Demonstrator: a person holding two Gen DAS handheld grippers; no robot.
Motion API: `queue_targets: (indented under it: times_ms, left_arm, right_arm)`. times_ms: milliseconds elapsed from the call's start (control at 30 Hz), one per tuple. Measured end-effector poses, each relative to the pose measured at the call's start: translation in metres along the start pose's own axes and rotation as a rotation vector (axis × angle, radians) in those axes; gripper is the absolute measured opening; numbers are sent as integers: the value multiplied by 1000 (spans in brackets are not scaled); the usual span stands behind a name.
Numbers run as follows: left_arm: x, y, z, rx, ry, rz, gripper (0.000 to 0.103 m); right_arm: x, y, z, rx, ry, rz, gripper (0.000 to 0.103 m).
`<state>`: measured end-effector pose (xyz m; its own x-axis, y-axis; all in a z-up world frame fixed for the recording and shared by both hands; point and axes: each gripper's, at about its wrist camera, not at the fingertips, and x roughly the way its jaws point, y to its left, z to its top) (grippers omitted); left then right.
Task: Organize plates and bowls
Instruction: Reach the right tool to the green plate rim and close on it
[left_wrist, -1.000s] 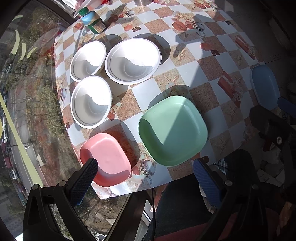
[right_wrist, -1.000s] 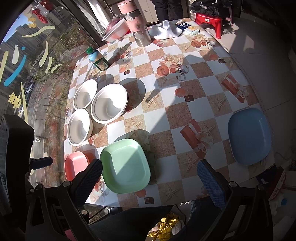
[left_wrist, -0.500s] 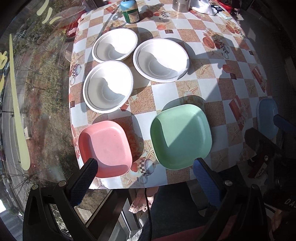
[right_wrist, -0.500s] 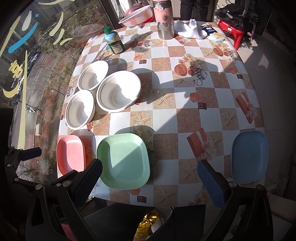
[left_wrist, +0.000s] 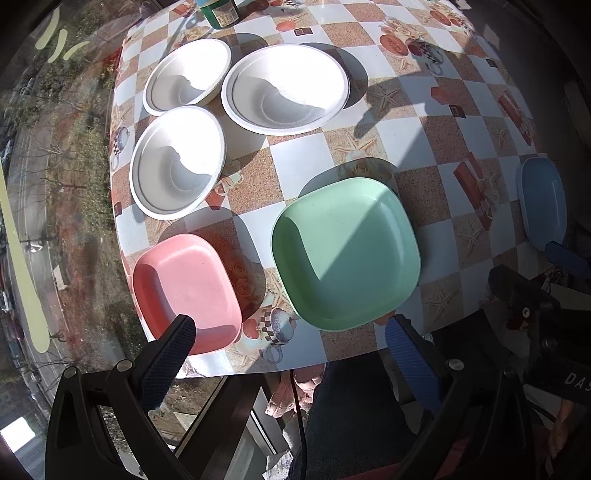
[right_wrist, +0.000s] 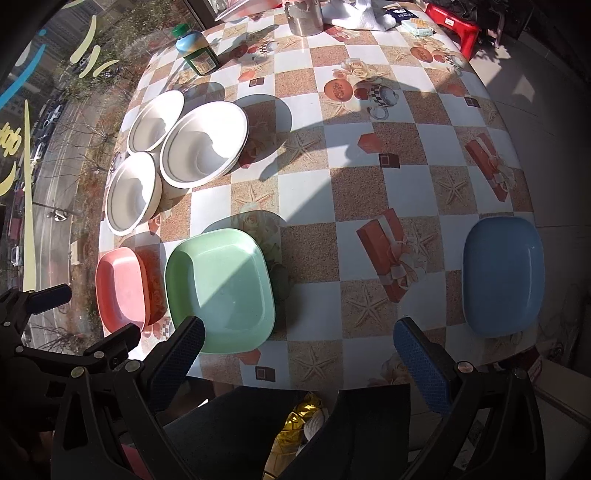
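Observation:
Three white bowls stand at the table's left: a large one (left_wrist: 286, 88) (right_wrist: 205, 144) and two smaller ones (left_wrist: 186, 75) (left_wrist: 177, 162). In front of them lie a pink plate (left_wrist: 184, 290) (right_wrist: 120, 288) and a green plate (left_wrist: 345, 253) (right_wrist: 221, 290). A blue plate (right_wrist: 502, 275) (left_wrist: 543, 201) lies at the near right corner. My left gripper (left_wrist: 288, 338) hovers open over the near edge, its left fingertip over the pink plate's front rim. My right gripper (right_wrist: 299, 339) is open too, with its left fingertip over the green plate's near rim. Neither holds anything.
The checkered tablecloth (right_wrist: 354, 192) covers the table, with bare cloth between the green and blue plates. A green bottle (right_wrist: 197, 50), a metal container (right_wrist: 304, 16) and a white cloth (right_wrist: 360, 14) stand at the far end. A window lies along the left edge. A red stool (right_wrist: 452, 22) stands beyond.
Both grippers have come lower and closer to the table's near edge, so the plates and bowls look larger. The dishes have not moved.

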<state>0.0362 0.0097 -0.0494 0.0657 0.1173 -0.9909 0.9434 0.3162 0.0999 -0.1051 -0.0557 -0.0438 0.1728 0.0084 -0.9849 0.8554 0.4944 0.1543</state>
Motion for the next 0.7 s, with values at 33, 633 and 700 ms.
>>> queue_targets:
  times_ms: [33, 633, 700]
  left_arm:
    - [2, 1, 0, -5, 1, -6, 103]
    - [56, 48, -24, -170, -39, 87, 103]
    - [63, 47, -24, -168, -38, 90, 103]
  right_arm:
    - [4, -4, -2, 13, 17, -2, 103]
    - [56, 3, -4, 5, 174, -61, 103]
    - [70, 14, -1, -43, 178, -70, 103]
